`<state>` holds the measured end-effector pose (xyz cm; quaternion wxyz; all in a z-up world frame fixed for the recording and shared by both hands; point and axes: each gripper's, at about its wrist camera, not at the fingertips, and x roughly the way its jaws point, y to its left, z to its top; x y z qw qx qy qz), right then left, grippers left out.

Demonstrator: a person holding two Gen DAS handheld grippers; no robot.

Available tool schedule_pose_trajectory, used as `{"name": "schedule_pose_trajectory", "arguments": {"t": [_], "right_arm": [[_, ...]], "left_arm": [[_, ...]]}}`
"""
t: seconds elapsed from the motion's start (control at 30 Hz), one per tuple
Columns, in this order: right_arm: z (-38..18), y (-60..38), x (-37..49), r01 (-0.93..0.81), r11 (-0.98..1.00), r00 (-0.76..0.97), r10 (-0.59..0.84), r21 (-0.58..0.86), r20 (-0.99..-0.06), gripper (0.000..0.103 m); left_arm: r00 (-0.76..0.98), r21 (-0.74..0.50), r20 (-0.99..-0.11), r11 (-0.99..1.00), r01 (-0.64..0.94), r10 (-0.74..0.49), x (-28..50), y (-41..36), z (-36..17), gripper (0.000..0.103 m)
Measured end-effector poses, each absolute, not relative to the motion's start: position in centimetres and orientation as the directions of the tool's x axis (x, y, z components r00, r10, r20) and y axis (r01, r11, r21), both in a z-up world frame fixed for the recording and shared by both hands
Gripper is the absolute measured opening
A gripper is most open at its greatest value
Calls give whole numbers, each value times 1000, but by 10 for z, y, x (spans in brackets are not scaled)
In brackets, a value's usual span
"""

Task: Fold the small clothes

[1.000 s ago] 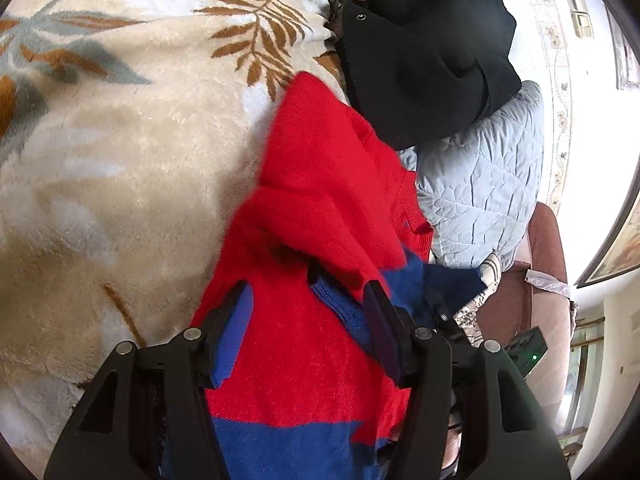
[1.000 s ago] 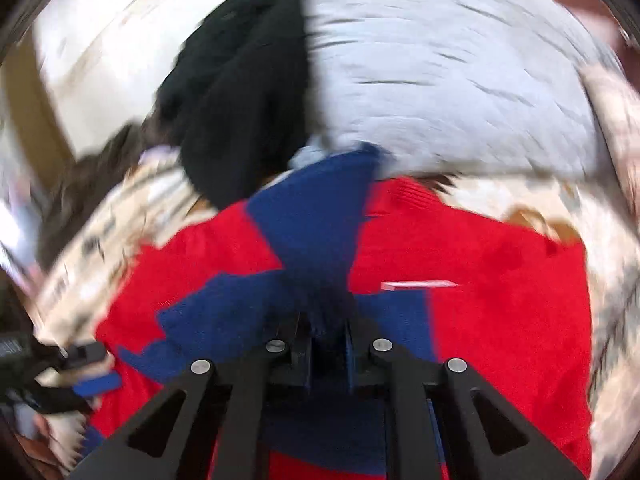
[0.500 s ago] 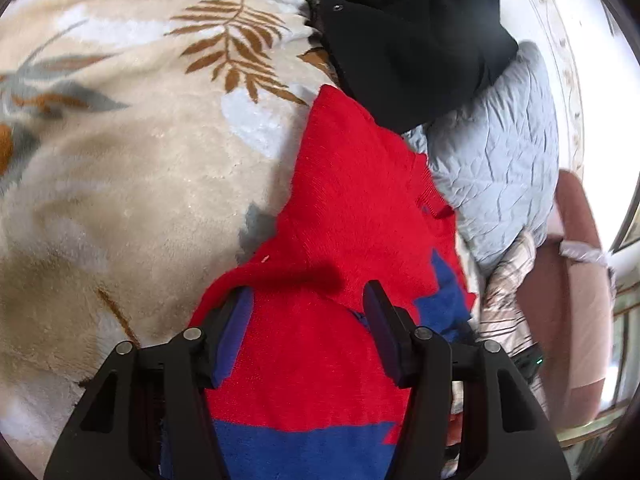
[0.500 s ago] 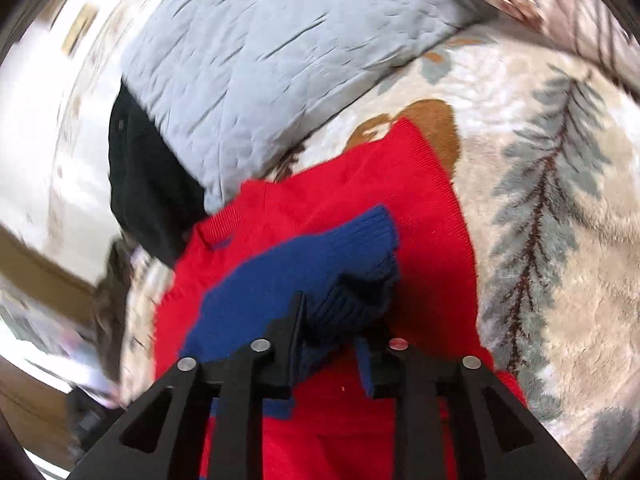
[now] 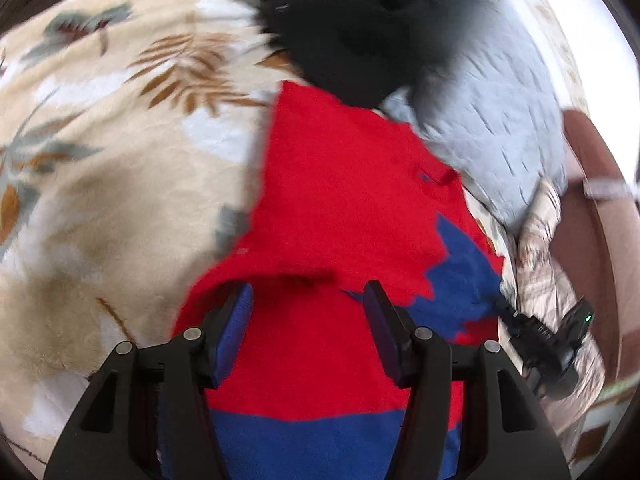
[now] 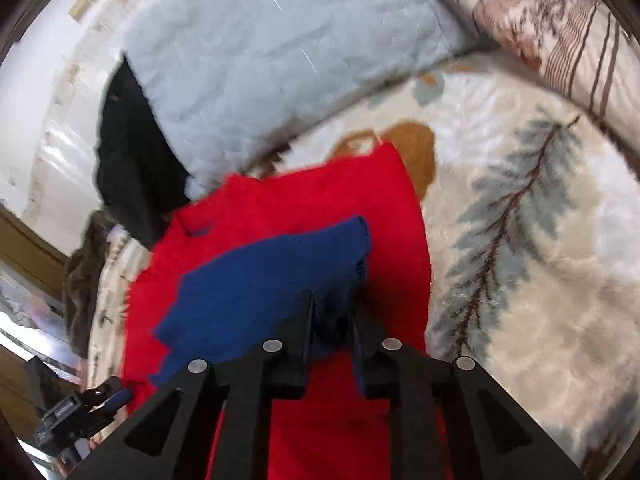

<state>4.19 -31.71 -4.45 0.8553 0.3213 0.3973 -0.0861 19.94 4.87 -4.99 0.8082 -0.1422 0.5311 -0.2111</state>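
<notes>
A small red and blue knit sweater (image 5: 340, 200) lies on a cream floral blanket (image 5: 100, 160). My left gripper (image 5: 308, 300) is open just above the sweater's lower red part, with nothing between its fingers. My right gripper (image 6: 332, 312) is shut on the sweater's blue sleeve (image 6: 272, 280) and holds it across the red body (image 6: 320, 208). The sleeve's cuff lies folded over toward the right edge. The right gripper also shows at the right of the left wrist view (image 5: 548, 344).
A black garment (image 5: 360, 32) and a grey quilted pillow (image 5: 492, 128) lie just beyond the sweater's collar. A striped beige pillow (image 6: 540, 20) is at the far right. The blanket (image 6: 540, 240) stretches out to the right of the sweater.
My right gripper has carried the blue sleeve across the red body and lowered it. The raised red fold near my left gripper has dropped flat. Both views have shifted.
</notes>
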Motion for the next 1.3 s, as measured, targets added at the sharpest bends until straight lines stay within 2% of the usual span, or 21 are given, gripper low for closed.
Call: {"name": "schedule_pose_trajectory", "arguments": {"t": [0.07,0.1,0.13,0.23,0.3,0.53,0.6,0.8,1.03,1.2,1.3], "right_arm": [[-57,-314,39,418,801,607,106,429,-788,21],[-69,-312,41,425,809,555,122,407,-823,12],[-70,-311,37,412,809,570,129,418,-811,12],[-57,-309,28,423,801,544,148,423,-826,16],[-46,-304,19,409,823,521,145,395,-841,17],[-18,-299,-64,372,849,456,186,376,-870,44],[-16,-300,-92,368,847,450,199,384,-870,46],[-30,-300,-166,339,816,439,302,468,-846,46],[-45,-277,-190,253,792,416,430,556,-801,46],[-49,-264,-188,184,787,380,495,588,-781,46],[-51,-259,-188,158,787,359,517,597,-777,46]], "left_arm": [[335,-403,-818,881,246,-468,195,34,-52,56],[319,-369,-837,889,270,-444,192,25,-58,56],[300,-336,-859,899,280,-415,191,18,-65,56],[355,-188,-880,918,350,-315,176,-1,-66,58],[333,-149,-899,913,380,-285,164,-7,-63,58],[202,-260,-915,894,365,-349,118,35,-40,58],[205,-243,-922,902,357,-329,100,59,-32,58],[159,-229,-942,913,338,-296,52,114,-31,59],[19,-299,-947,899,320,-321,1,126,-58,60],[43,-291,-945,897,334,-323,-11,116,-55,74],[63,-269,-948,893,361,-312,-14,111,-58,75]]}}
